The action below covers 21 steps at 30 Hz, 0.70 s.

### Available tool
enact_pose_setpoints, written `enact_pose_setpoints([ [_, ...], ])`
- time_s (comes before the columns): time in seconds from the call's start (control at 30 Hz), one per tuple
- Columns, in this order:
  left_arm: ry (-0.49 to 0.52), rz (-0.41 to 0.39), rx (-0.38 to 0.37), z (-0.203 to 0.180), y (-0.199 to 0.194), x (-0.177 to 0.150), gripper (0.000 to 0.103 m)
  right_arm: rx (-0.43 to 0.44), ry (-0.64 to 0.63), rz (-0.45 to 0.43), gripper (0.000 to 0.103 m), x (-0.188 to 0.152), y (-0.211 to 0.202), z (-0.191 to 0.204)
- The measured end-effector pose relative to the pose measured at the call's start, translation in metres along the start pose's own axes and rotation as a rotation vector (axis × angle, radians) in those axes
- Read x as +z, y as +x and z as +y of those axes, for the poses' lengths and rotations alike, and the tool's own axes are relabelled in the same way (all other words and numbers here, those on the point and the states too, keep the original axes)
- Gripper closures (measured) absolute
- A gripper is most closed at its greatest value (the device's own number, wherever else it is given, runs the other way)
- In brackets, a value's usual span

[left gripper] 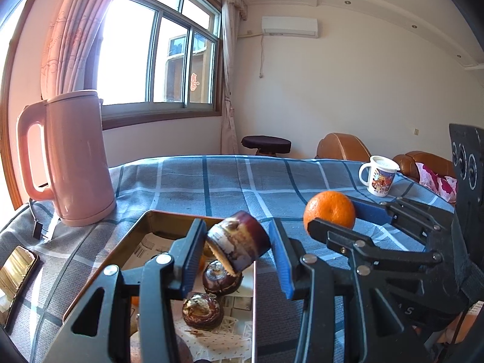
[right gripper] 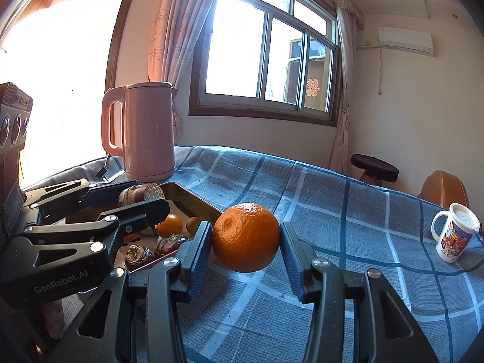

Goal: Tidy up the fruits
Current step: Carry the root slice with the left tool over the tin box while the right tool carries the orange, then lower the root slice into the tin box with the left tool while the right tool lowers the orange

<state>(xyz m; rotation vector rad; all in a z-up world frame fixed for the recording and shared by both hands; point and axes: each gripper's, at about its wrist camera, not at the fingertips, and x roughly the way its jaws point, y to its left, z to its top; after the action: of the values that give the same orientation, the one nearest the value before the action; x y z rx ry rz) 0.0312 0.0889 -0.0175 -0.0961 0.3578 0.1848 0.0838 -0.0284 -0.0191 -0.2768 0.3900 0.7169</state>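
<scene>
My left gripper (left gripper: pixel 237 246) is open above the metal tray (left gripper: pixel 145 225). A dark brown water chestnut (left gripper: pixel 239 245) sits tilted between its fingers, touching the left pad with a gap at the right. Two more chestnuts (left gripper: pixel 222 278) (left gripper: pixel 202 310) lie in the tray. My right gripper (right gripper: pixel 246 242) is open around an orange (right gripper: pixel 245 237) resting on the tablecloth, with small gaps on both sides. The orange also shows in the left wrist view (left gripper: pixel 329 213). In the right wrist view the tray (right gripper: pixel 196 204) holds a small orange fruit (right gripper: pixel 170 225) and chestnuts (right gripper: pixel 171 243).
A pink kettle (left gripper: pixel 75 158) stands at the tray's far left, with its cord. A printed mug (left gripper: pixel 379 175) stands far right on the blue checked cloth (left gripper: pixel 211 181). A phone (left gripper: pixel 15 275) lies at the left edge. Chairs and a stool stand beyond the table.
</scene>
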Motion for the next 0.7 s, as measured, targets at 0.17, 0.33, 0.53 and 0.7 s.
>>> enact_pose_setpoints([
  [0.17,-0.015,0.0,0.02,0.011,-0.003,-0.001,0.058,0.02,-0.017,0.001,0.055,0.005,0.003,0.01],
  [0.33,-0.024,0.007,0.039,0.022,-0.003,-0.001,0.058,0.042,-0.033,0.0,0.055,0.01,0.007,0.019],
  [0.53,-0.031,0.015,0.064,0.034,-0.003,-0.001,0.058,0.066,-0.056,-0.001,0.055,0.016,0.011,0.032],
  [0.7,-0.036,0.024,0.082,0.043,-0.004,-0.001,0.058,0.082,-0.064,-0.005,0.055,0.02,0.012,0.04],
])
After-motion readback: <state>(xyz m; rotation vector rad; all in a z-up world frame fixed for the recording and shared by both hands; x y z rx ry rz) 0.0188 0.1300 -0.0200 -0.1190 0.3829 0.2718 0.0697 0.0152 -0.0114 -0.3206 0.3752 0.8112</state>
